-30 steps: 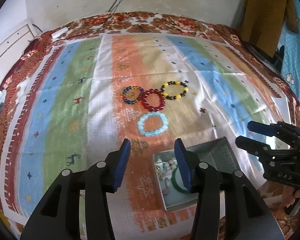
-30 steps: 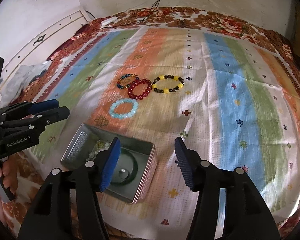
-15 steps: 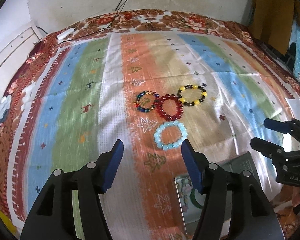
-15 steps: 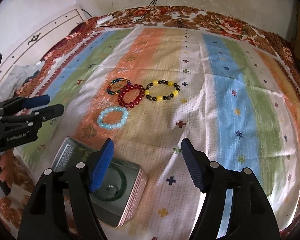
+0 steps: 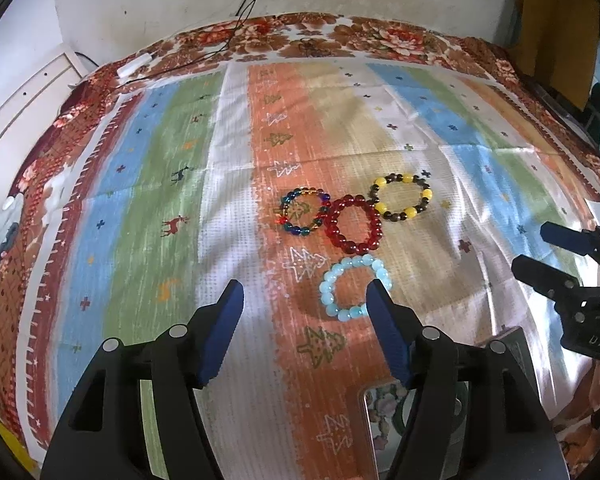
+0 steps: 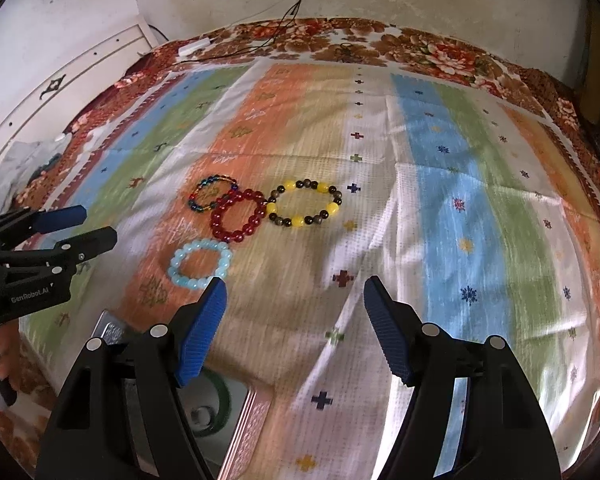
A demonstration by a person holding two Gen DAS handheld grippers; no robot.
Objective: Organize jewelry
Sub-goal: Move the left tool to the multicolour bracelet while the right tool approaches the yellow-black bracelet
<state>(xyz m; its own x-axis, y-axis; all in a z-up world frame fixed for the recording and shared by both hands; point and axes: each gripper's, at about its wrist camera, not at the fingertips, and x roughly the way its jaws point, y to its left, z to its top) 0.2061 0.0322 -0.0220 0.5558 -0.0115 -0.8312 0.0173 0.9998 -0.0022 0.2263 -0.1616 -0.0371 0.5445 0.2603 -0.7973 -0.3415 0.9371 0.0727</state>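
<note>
Several bead bracelets lie on the striped cloth: a light blue one [image 5: 355,288] [image 6: 201,264], a red one [image 5: 355,225] [image 6: 238,216], a yellow and dark one [image 5: 403,197] [image 6: 305,204] and a multicoloured one [image 5: 303,212] [image 6: 212,193]. A metal tin [image 5: 512,344] [image 6: 252,412] with a green bangle [image 6: 220,396] and small pieces sits at the near edge, mostly hidden by the grippers. My left gripper [image 5: 304,304] is open and empty just short of the light blue bracelet. My right gripper [image 6: 294,300] is open and empty, right of that bracelet.
The cloth covers a bed with a floral border [image 5: 340,36]. A white wall rises behind, with black cables [image 6: 296,12] and a white plug [image 5: 134,65] at the far edge. A white headboard [image 6: 80,72] stands at the left.
Both grippers have moved forward from over the tin toward the bracelets and opened a little wider. The tin has slid to the bottom of both views.
</note>
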